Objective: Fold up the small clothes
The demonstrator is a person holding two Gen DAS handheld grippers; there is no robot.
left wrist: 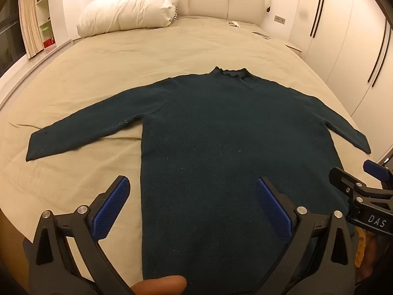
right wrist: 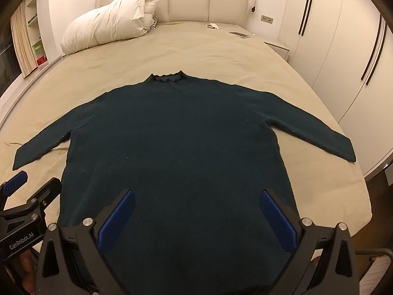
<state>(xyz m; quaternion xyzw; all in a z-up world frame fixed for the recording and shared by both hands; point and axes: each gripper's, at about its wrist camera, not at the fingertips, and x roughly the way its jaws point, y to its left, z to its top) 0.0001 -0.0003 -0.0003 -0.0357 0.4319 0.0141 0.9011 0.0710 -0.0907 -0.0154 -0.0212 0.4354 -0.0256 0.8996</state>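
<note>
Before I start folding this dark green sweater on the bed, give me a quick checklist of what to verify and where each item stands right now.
1. Sweater lies flat, front spread out: ok.
2. Both sleeves extended sideways, left sleeve and right sleeve not tucked under: ok.
3. Left gripper open and holding nothing: ok.
4. Right gripper open and holding nothing: ok.
5. Bed sheet beyond the collar free for folding; the duvet and small items by the headboard lie well away: ok.
6. Bottom hem straight and unfolded: cannot tell, it is hidden behind the grippers.
</note>
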